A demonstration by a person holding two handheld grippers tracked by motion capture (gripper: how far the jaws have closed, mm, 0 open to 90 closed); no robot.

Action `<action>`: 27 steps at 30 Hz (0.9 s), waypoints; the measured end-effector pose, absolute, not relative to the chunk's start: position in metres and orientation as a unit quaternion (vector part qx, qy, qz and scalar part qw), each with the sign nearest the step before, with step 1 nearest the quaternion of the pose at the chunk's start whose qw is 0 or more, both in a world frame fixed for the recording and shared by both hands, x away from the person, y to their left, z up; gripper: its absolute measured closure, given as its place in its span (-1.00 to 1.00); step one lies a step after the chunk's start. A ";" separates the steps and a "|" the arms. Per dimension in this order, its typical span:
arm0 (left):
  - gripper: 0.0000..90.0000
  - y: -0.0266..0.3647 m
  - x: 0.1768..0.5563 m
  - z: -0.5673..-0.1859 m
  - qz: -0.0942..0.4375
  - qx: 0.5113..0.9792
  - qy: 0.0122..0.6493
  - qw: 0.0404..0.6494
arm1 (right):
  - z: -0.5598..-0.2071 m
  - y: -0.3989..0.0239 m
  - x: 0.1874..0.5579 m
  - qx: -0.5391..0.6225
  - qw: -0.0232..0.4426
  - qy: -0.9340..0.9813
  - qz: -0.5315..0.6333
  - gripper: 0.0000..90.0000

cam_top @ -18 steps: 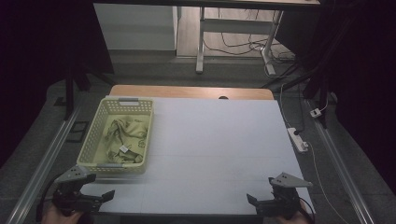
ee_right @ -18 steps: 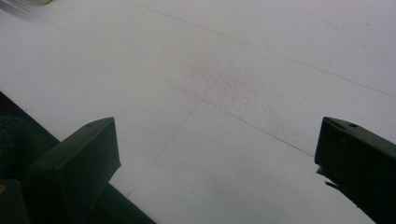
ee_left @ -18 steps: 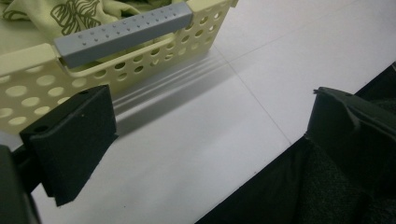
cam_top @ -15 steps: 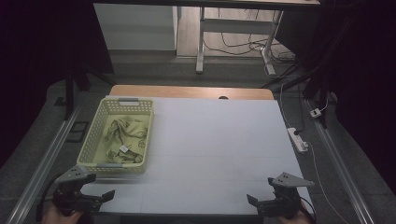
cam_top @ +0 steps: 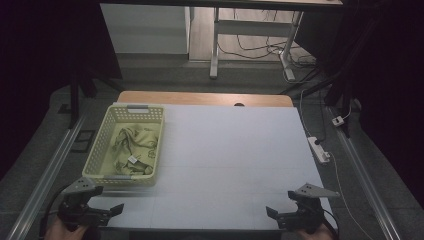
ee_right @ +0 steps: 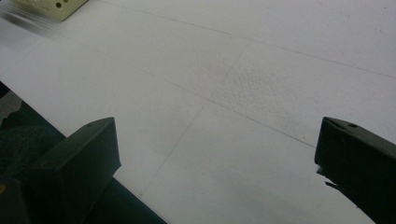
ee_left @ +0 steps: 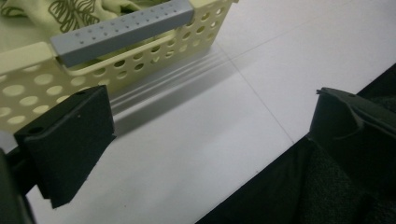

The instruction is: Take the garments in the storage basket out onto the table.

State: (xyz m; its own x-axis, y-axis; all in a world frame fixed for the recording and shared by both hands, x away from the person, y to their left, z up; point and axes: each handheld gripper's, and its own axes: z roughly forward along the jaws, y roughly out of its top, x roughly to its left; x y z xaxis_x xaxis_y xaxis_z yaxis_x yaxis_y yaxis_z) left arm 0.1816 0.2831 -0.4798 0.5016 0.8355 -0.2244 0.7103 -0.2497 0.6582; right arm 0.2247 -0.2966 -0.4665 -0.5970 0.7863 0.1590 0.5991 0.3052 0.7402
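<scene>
A pale yellow perforated basket [cam_top: 155,145] stands on the left part of the white table [cam_top: 235,150], and a crumpled yellow-green patterned cloth [cam_top: 132,142] lies in it. My left gripper [cam_top: 107,212] is at the table's near left corner, just in front of the basket, jaws wide open and empty. In the left gripper view the open left gripper [ee_left: 210,135] faces the basket's wall [ee_left: 140,56], its grey handle [ee_left: 121,30] and the cloth [ee_left: 70,9]. My right gripper [cam_top: 280,216] is open at the near right corner. The right gripper view has that gripper [ee_right: 217,158] over bare table, with a basket corner [ee_right: 51,7] far off.
A white power strip [cam_top: 319,149] with a cable lies just past the table's right edge. A wooden strip [cam_top: 200,97] borders the far edge. Metal rails [cam_top: 50,170] run along both sides on the floor. Another table's legs [cam_top: 215,45] stand farther back.
</scene>
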 end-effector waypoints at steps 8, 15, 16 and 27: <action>-1.00 0.287 0.181 -0.480 0.079 0.782 0.492 0.375 | -0.466 -0.292 0.224 0.423 0.123 0.810 0.388 -1.00; -1.00 0.284 0.183 -0.474 0.098 0.783 0.482 0.380 | -0.467 -0.291 0.224 0.422 0.123 0.813 0.382 -1.00; -1.00 0.284 0.184 -0.472 0.104 0.786 0.475 0.383 | -0.467 -0.290 0.224 0.422 0.122 0.813 0.382 -1.00; -1.00 0.286 0.195 -0.468 0.117 0.788 0.458 0.394 | -0.468 -0.287 0.224 0.417 0.122 0.821 0.371 -1.00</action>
